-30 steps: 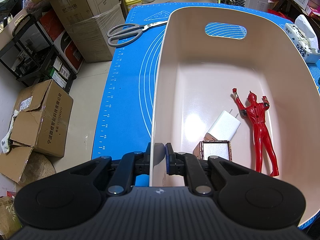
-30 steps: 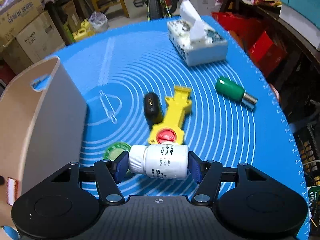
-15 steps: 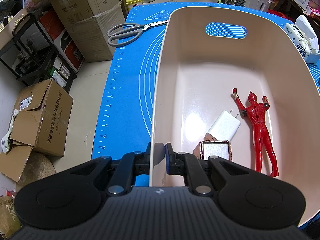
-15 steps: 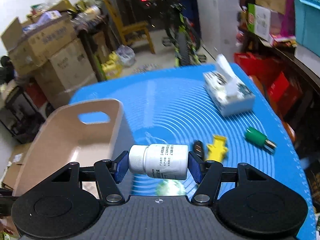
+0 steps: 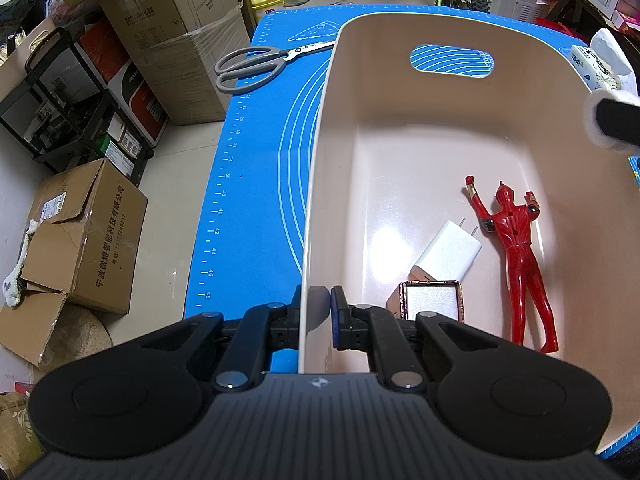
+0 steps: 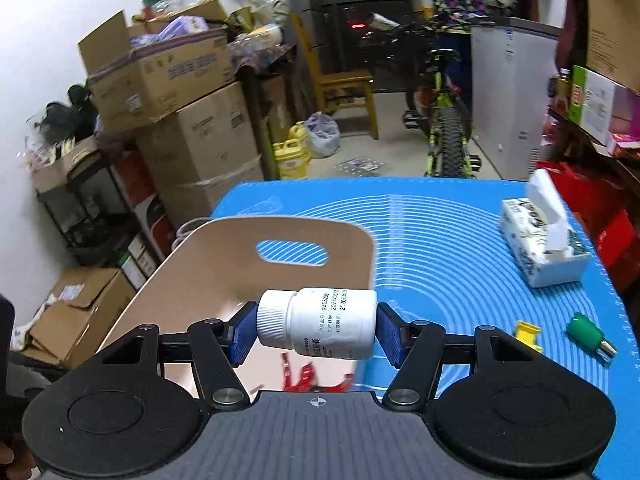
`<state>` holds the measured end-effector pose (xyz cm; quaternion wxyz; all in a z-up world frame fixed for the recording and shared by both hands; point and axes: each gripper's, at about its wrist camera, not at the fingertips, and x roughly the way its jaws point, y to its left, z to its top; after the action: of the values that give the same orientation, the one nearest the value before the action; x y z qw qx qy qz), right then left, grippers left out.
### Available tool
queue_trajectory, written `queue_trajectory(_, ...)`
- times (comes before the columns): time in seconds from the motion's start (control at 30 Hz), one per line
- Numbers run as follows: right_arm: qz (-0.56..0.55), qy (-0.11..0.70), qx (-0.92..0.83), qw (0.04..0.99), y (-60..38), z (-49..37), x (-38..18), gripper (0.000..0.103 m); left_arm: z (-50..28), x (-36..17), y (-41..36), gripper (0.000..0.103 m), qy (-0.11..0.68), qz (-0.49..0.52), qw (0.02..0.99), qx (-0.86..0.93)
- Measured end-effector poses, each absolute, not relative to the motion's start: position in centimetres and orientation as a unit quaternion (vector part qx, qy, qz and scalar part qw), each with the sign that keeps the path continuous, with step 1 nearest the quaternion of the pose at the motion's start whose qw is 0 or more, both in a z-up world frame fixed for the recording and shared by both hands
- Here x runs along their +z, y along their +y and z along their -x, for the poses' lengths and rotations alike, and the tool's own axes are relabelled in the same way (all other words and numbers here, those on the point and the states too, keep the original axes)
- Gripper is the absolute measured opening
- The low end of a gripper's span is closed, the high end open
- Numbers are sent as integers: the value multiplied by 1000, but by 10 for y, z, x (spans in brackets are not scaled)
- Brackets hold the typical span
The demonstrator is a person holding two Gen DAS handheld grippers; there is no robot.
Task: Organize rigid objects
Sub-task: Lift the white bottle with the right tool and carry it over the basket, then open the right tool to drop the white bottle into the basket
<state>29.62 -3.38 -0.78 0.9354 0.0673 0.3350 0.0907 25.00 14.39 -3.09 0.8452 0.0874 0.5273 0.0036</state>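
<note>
My left gripper is shut on the near left rim of the beige bin. Inside the bin lie a red toy figure, a white charger and a small framed box. My right gripper is shut on a white pill bottle, held sideways above the bin's right side. The red figure shows just below the bottle. A dark part of the right tool enters the left wrist view at the right edge.
Grey scissors lie on the blue mat left of the bin. A tissue box, a green cylinder and a yellow toy lie on the mat to the right. Cardboard boxes stand on the floor at left.
My right gripper has lifted the pill bottle and carried it left, from over the mat to above the bin. The left gripper has kept its hold on the bin rim.
</note>
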Motion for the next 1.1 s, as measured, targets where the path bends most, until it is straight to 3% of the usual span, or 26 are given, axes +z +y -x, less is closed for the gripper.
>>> queue_trajectory(0.63, 26, 423, 163, 891, 37, -301, -44, 65, -250, -31, 142, 14, 528, -92, 844, 6)
queue_trajectory(1.1, -7, 442, 185, 878, 31, -301, -42, 71, -250, -31, 142, 14, 528, -92, 844, 6)
